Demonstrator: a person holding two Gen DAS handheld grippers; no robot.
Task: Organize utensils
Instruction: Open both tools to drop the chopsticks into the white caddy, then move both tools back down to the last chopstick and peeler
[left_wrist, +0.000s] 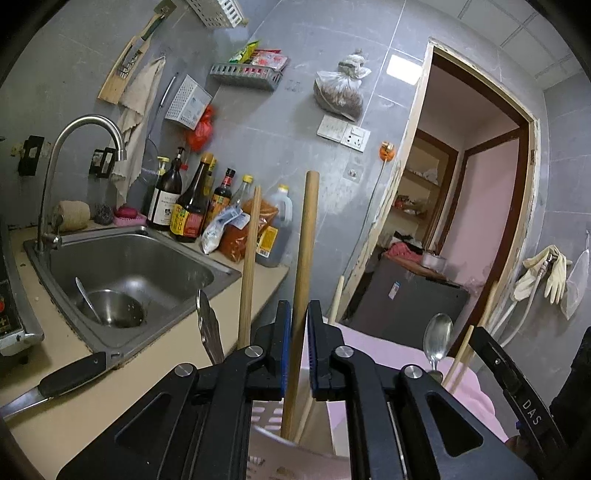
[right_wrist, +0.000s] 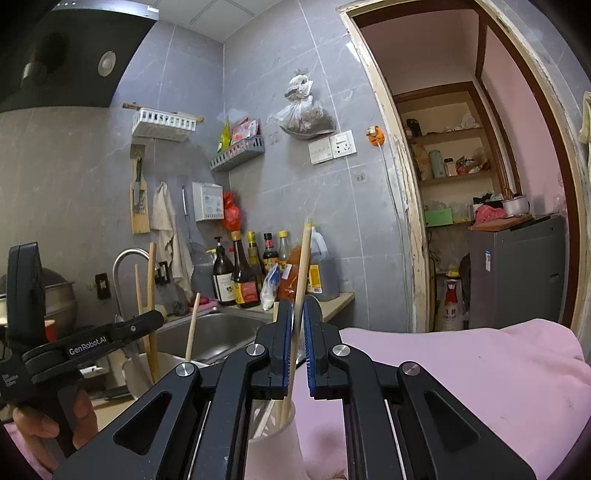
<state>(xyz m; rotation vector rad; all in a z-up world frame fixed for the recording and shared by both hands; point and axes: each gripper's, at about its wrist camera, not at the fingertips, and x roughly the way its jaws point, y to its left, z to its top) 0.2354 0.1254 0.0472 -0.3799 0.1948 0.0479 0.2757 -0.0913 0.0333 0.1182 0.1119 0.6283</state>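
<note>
Near the sink (left_wrist: 122, 266), left gripper (left_wrist: 298, 347) fingers pinch a wooden handle (left_wrist: 306, 258) upright over its holder; right gripper (right_wrist: 295, 347) fingers pinch a chopstick (right_wrist: 301, 280) likewise, for sorting.

a home kitchen: steel sink (left_wrist: 122, 266), sauce bottles (left_wrist: 190, 206), range hood (right_wrist: 74, 55), tiled wall (left_wrist: 295, 110).

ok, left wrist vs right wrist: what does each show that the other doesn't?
Left wrist only: the sink interior with a steel bowl and spoon in it, a black-handled knife on the counter, gloves hanging by the door.

Right wrist only: the range hood, the doorway shelves, and the left gripper in a hand.

Both: sauce bottles, hanging plastic bag, faucet. The left gripper is shut on a thick wooden handle, the right gripper on a thin chopstick.
</note>
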